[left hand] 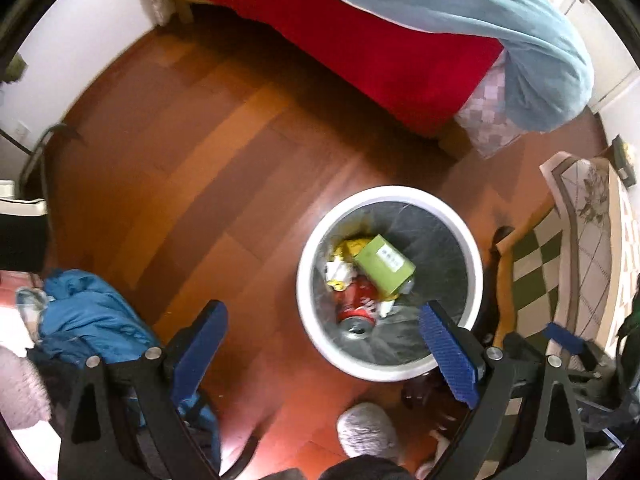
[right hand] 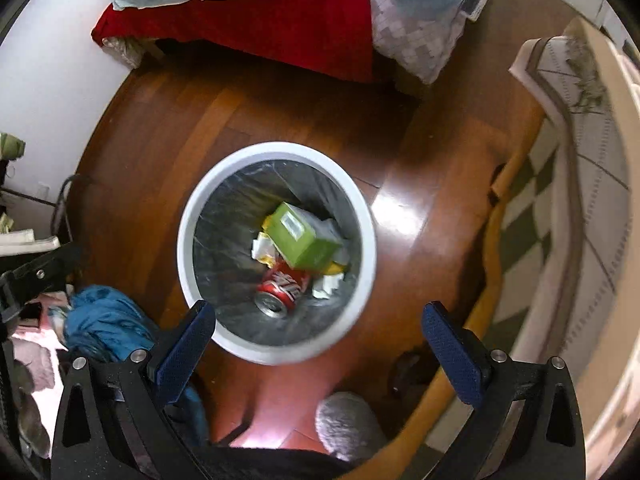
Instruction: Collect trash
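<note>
A white round bin (left hand: pixel 390 196) lined with a grey bag was seen standing on the reddish wooden floor (left hand: pixel 192 168), viewed from above by both cameras. Inside it lay the collected trash: a green carton (left hand: pixel 384 264) resting on top, a red drink can (left hand: pixel 358 310) on its side below the carton with its open end toward the cameras, and crumpled white and yellow wrappers (left hand: pixel 340 268) beside them. The left hand-held gripper (left hand: pixel 324 344) was held above the floor with its blue-padded fingers spread wide and nothing between them; the bin was seen ahead and toward its right finger, whose tip overlapped the bin's near rim in the picture. The right hand-held gripper (right hand: pixel 320 340) was likewise spread wide and empty, the bin being just ahead, nearer its left finger. A bed with a red cover (left hand: pixel 360 52) and a pale blue blanket (left hand: pixel 460 8) stood beyond the bin, and a blue garment (left hand: pixel 88 316) lay to the left.
</note>
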Demonstrator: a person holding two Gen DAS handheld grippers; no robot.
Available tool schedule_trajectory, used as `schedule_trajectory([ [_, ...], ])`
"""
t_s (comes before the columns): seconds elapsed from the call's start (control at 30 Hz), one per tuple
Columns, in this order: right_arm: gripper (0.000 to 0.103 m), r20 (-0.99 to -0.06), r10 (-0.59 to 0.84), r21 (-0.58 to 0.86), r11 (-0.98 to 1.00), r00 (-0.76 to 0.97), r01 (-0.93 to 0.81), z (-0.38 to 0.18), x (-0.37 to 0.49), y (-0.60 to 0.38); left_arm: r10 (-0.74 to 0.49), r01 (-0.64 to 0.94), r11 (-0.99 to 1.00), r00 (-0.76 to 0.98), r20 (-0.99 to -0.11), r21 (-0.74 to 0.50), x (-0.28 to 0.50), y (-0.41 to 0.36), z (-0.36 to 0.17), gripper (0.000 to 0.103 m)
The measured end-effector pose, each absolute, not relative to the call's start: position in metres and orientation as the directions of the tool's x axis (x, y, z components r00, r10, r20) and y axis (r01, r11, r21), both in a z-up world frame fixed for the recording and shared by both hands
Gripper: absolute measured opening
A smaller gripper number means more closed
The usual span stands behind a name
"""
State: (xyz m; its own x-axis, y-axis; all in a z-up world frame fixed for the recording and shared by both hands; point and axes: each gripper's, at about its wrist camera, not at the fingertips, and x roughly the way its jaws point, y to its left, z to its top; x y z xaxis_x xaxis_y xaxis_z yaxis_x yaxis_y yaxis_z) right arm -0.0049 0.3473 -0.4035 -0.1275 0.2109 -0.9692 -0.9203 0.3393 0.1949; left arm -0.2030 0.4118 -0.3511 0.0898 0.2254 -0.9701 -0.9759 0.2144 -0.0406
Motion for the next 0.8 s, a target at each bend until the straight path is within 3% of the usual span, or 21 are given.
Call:
schedule_trajectory([
  [0.27, 0.103, -0.964, 0.26, 0.134, 0.316, -0.051, -0.939, -0.354, -0.011, 0.301, 0.308, -0.969, 0.247, 0.055, -0.95, 0.024, -0.209, 0.351, -0.312, 0.098],
  [0.8, 0.103, -0.88, 0.468, 0.211, 0.224, -0.085, -0.952, -0.193, -0.03, 0.175, 0.448, -0.945, 0.326, 0.182, -0.875, -0.03, -0.223, 0.236, -0.175, 0.098],
])
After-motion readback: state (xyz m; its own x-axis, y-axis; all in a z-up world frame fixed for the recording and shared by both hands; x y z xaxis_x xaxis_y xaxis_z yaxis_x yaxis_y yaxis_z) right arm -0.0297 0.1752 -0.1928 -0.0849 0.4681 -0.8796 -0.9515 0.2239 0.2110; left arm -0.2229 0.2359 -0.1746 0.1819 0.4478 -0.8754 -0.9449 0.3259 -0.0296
